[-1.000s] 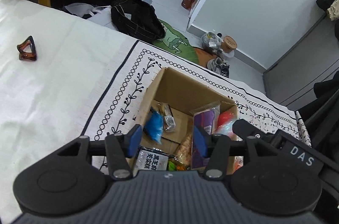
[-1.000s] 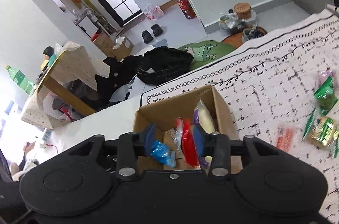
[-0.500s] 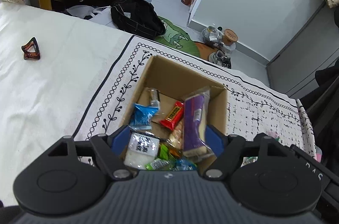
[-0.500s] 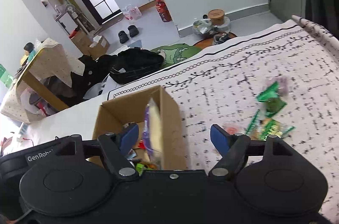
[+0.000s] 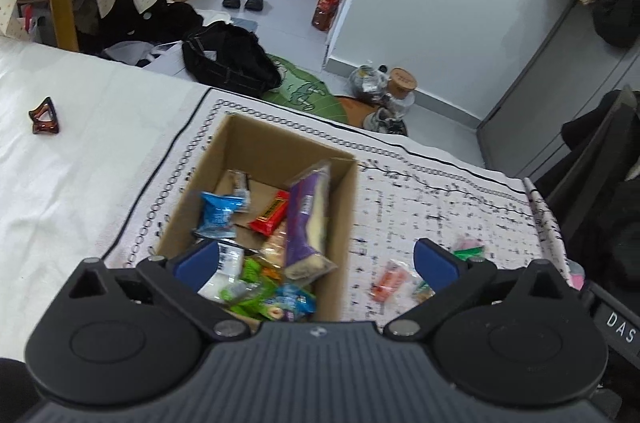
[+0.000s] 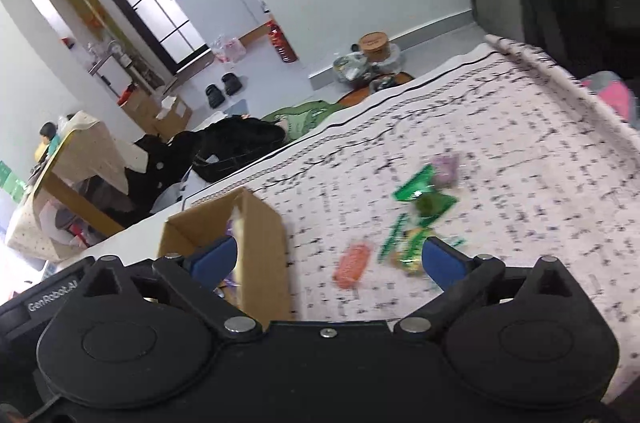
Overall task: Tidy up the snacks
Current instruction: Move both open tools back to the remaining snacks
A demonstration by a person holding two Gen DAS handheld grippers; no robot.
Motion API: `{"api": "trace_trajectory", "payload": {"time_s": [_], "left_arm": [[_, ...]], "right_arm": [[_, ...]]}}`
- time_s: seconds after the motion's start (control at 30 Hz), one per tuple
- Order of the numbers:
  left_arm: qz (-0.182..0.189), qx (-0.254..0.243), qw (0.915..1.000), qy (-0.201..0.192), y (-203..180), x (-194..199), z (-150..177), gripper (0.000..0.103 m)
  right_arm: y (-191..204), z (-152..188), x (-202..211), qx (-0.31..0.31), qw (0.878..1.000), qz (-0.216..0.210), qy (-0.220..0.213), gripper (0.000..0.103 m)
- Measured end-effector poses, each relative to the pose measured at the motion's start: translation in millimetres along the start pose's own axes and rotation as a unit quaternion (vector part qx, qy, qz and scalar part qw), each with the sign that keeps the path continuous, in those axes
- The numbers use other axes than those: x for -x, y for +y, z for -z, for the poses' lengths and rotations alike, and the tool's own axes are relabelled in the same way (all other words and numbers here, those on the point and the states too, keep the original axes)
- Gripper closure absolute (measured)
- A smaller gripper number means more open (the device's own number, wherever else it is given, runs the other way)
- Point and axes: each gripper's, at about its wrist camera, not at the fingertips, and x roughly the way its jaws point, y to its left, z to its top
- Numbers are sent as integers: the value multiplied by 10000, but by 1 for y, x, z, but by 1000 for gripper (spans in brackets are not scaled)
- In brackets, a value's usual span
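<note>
Our left hand-held gripper [image 5: 316, 261] hangs with its blue pads spread wide and nothing between them, just above the near end of the cardboard box [image 5: 340, 223]. Our right hand-held gripper [image 6: 328, 261] is likewise spread wide and empty, over the patterned cloth [image 6: 500, 127] just right of the box [image 6: 260, 243].

Inside the box we see a purple packet [image 5: 308, 219] leaning upright against the right wall, a red bar [image 5: 270, 213] beside it, a blue packet [image 5: 218, 215] towards the left wall, and green wrappers [image 5: 250, 287] heaped at the near end.

Outside the box, on the cloth to its right, loose snacks lie together: an orange packet [image 6: 352, 263], a green packet [image 6: 424, 191] and a purple one [image 6: 446, 169] touching it, all blurred in the right wrist view.

Farther left, on the plain white surface [image 5: 60, 175], a brown hair clip [image 5: 43, 117] sits well apart from the box.
</note>
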Motion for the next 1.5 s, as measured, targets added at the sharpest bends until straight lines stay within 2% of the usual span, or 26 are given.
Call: {"api": "trace_trajectory", "payload": {"time_s": [0.23, 0.37, 0.57, 0.63, 0.73, 0.9, 1.03, 1.2, 1.33, 1.4, 1.5], "left_arm": [[110, -166, 9998, -58, -26, 0, 10, 0], [56, -386, 9992, -74, -42, -4, 13, 0], [179, -518, 9983, 219, -60, -20, 18, 0], [289, -506, 9977, 333, -64, -28, 19, 0], [246, -634, 9972, 322, -74, -36, 24, 0], [338, -685, 9962, 419, -84, -58, 28, 3], [328, -821, 9947, 529, -92, -78, 33, 14], [263, -984, 9918, 767, -98, -103, 40, 34], [191, -973, 9907, 929, -98, -124, 44, 40], [155, -984, 9901, 990, -99, -134, 46, 46], [111, -1041, 9894, 1004, -101, -145, 45, 49]], "right_arm": [[-33, -7, 12, -79, 9997, 195, -136, 1], [-52, -9, 10, -220, 9995, 203, -101, 1], [-70, -12, -3, -281, 9995, 162, 0, 1], [-75, -11, -8, -275, 9994, 197, 34, 3], [-85, -10, -18, -417, 9989, 209, 107, 8], [-99, -4, -38, -657, 9976, 77, 198, 11], [-112, 4, -56, -998, 9942, -118, 376, 16], [-122, 10, -78, -1329, 9891, -290, 557, 23], [-124, 12, -96, -1363, 9878, -320, 682, 30], [-127, 12, -103, -1429, 9866, -314, 727, 31], [-132, 12, -114, -1561, 9835, -381, 832, 33]]}}
